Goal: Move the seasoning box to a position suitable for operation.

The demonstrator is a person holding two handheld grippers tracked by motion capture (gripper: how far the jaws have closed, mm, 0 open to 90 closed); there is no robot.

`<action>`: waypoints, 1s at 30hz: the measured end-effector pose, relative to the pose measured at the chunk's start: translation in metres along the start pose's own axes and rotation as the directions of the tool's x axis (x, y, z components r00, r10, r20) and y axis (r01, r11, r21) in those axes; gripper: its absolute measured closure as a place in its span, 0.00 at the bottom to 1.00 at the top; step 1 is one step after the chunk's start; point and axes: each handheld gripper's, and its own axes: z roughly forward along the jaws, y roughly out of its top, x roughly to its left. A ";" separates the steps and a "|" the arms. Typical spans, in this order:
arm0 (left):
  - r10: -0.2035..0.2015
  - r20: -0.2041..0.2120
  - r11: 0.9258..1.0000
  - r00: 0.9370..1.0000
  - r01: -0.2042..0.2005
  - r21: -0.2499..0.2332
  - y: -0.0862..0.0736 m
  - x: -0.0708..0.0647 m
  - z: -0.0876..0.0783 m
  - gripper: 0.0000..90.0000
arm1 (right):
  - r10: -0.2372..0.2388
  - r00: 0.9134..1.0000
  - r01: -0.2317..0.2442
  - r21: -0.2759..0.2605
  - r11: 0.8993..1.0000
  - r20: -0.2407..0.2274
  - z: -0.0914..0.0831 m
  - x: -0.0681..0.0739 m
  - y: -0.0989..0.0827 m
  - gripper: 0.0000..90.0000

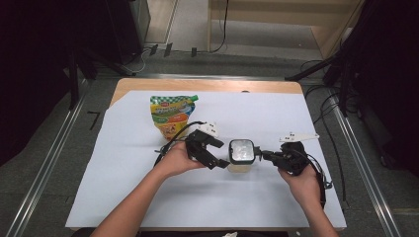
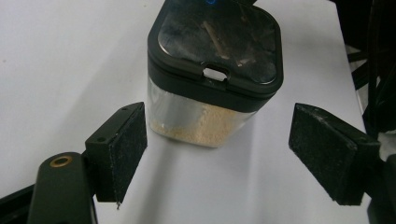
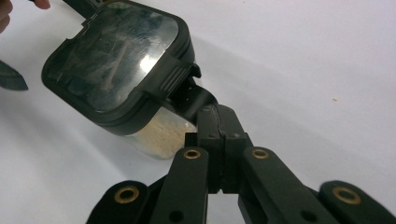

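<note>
Right now my left gripper (image 2: 217,154) stands released, jaws spread either side of the container (image 1: 241,155) in the middle of the white-covered bench (image 1: 123,197); my right gripper (image 3: 219,122) is clenched on its lid latch (image 3: 189,95). Probably light with so little powder, rigid, smooth plastic, so I'd grasp the clear walls below the lid. A pouch (image 1: 171,114) lies well behind, nothing in the way
</note>
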 end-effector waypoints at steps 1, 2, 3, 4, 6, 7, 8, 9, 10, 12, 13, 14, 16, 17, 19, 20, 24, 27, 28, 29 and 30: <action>0.012 -0.015 1.000 1.000 -0.012 0.010 0.002 0.000 0.003 0.21 | 0.004 1.000 -0.004 0.000 1.000 0.002 0.001 0.000 0.000 1.00; 0.015 -0.020 1.000 1.000 -0.015 0.014 0.003 0.000 0.005 0.20 | 0.005 1.000 -0.005 -0.001 1.000 0.002 0.001 0.000 0.001 1.00; 0.018 -0.019 1.000 1.000 -0.017 0.013 0.004 0.000 0.007 0.20 | 0.007 1.000 -0.007 -0.002 1.000 0.004 0.001 -0.001 0.001 1.00; 0.016 -0.016 1.000 1.000 -0.016 0.007 0.005 0.001 0.008 0.20 | 0.011 1.000 -0.011 -0.002 1.000 0.004 0.002 -0.001 0.001 1.00; 0.015 -0.004 1.000 1.000 -0.015 0.004 0.007 0.002 0.011 0.20 | 0.011 1.000 -0.011 -0.001 1.000 0.004 0.002 -0.001 0.001 1.00; 0.024 -0.001 1.000 1.000 -0.024 0.008 0.008 0.002 0.013 0.20 | 0.010 1.000 -0.010 -0.002 1.000 0.004 0.002 -0.001 0.002 1.00; 0.031 -0.004 1.000 1.000 -0.031 0.004 0.008 0.001 0.014 0.20 | 0.010 1.000 -0.010 -0.001 1.000 0.004 0.002 -0.001 0.002 1.00; 0.034 -0.003 0.999 0.999 -0.034 0.005 0.009 0.001 0.016 0.20 | 0.013 1.000 -0.013 -0.002 1.000 0.001 0.002 -0.002 0.002 1.00; 0.043 -0.007 0.999 0.999 -0.043 0.006 0.010 0.001 0.017 0.20 | 0.015 1.000 -0.015 -0.004 1.000 0.003 0.003 -0.002 0.002 1.00; 0.040 0.000 0.999 0.999 -0.040 0.000 0.011 0.002 0.020 0.19 | 0.014 1.000 -0.014 -0.010 1.000 0.003 0.003 -0.002 0.002 1.00; 0.041 0.001 0.999 0.999 -0.041 -0.003 0.011 0.003 0.021 0.19 | 0.012 1.000 -0.012 -0.015 1.000 0.004 0.003 -0.003 0.002 1.00; 0.041 0.002 0.999 0.999 -0.041 -0.008 0.011 0.003 0.022 0.18 | 0.011 1.000 -0.011 -0.018 1.000 0.004 0.003 -0.002 0.003 1.00; 0.047 0.001 0.999 0.999 -0.047 -0.007 0.011 0.003 0.024 0.18 | 0.011 1.000 -0.011 -0.027 1.000 0.007 0.003 -0.002 0.003 1.00; 0.051 0.001 0.999 0.999 -0.051 -0.012 0.011 0.003 0.026 0.17 | 0.015 1.000 -0.015 -0.039 0.999 0.007 0.003 -0.002 0.004 1.00; 0.051 0.004 0.999 0.999 -0.051 -0.019 0.011 0.004 0.028 0.17 | 0.022 1.000 -0.022 -0.051 0.998 0.002 0.003 -0.002 0.004 1.00; 0.048 0.009 0.999 0.999 -0.048 -0.019 0.011 0.005 0.029 0.17 | 0.024 1.000 -0.024 -0.055 0.998 0.000 0.003 -0.002 0.004 1.00; 0.053 0.016 0.999 0.998 -0.053 -0.014 0.012 0.006 0.029 0.16 | 0.027 1.000 -0.027 -0.068 0.997 0.001 0.003 -0.002 0.005 1.00; 0.080 0.001 0.997 0.997 -0.080 0.004 0.015 0.004 0.028 0.17 | 0.030 1.000 -0.030 -0.069 0.997 0.002 0.003 -0.002 0.006 1.00; 0.091 -0.005 0.996 0.996 -0.091 0.012 0.017 0.003 0.028 0.17 | 0.034 0.999 -0.034 -0.069 0.997 -0.001 0.003 -0.003 0.006 1.00; 0.101 -0.010 0.995 0.995 -0.101 0.020 0.019 0.002 0.028 0.18 | 0.031 1.000 -0.031 -0.070 0.997 0.000 0.003 -0.003 0.006 1.00; 0.104 -0.013 0.994 0.995 -0.103 0.024 0.020 0.001 0.028 0.18 | 0.031 1.000 -0.031 -0.070 0.997 0.000 0.003 -0.003 0.006 1.00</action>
